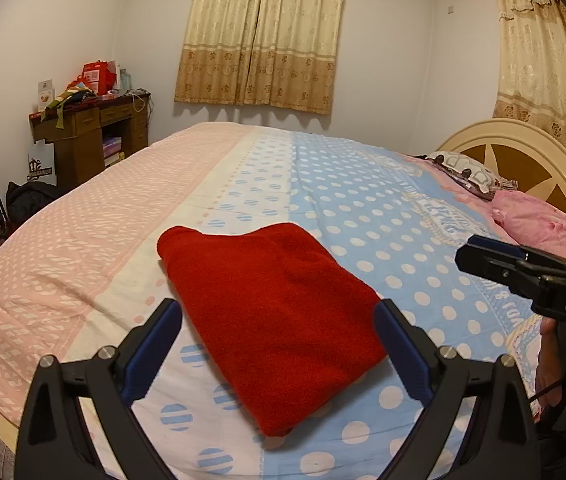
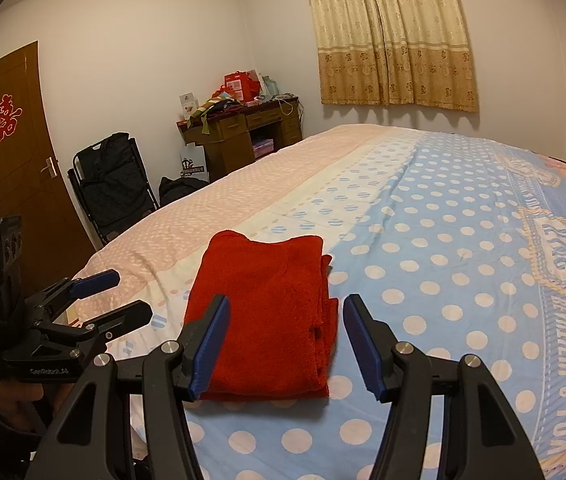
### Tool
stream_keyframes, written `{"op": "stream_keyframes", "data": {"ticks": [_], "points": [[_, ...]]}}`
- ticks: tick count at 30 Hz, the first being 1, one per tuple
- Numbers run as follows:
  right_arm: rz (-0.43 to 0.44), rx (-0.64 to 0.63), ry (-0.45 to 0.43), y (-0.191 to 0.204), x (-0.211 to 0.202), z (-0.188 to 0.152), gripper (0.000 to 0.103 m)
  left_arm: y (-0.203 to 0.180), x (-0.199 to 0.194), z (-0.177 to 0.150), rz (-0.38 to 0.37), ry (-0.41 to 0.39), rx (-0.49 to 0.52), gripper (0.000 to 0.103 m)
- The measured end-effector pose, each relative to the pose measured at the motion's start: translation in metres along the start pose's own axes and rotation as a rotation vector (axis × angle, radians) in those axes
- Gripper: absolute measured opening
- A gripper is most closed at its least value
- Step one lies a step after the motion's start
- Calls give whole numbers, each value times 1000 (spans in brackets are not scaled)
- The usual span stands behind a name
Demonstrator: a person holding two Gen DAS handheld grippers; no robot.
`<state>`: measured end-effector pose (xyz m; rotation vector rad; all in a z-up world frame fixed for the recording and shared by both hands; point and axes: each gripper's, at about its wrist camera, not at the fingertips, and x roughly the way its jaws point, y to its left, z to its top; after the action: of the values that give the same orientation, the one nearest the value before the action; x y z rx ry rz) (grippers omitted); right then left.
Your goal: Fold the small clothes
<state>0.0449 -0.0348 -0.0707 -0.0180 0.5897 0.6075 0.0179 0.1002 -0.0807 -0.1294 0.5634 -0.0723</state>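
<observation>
Fingers (image 2: 219, 336) apart, "GenRobot.AI" on left gripper (image 2: 121, 296), red garment (image 2: 267, 312) folded

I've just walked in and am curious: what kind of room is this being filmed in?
A home bedroom, most likely. A wide bed with a dotted cover fills the view, with a pillow by the headboard, curtains at the window and a cluttered wooden desk in the corner.
</observation>
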Motion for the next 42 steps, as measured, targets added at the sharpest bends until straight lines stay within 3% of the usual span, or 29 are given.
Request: {"op": "stream_keyframes", "data": {"ticks": [18, 36, 42], "points": [[4, -4, -3, 3, 1, -3, 60, 3, 3, -3, 14, 5, 3, 99], [6, -17, -28, 5, -5, -2, 60, 8, -12, 11, 128, -71, 28, 103], [5, -16, -27, 5, -5, -2, 60, 12, -8, 10, 147, -60, 20, 103]]}}
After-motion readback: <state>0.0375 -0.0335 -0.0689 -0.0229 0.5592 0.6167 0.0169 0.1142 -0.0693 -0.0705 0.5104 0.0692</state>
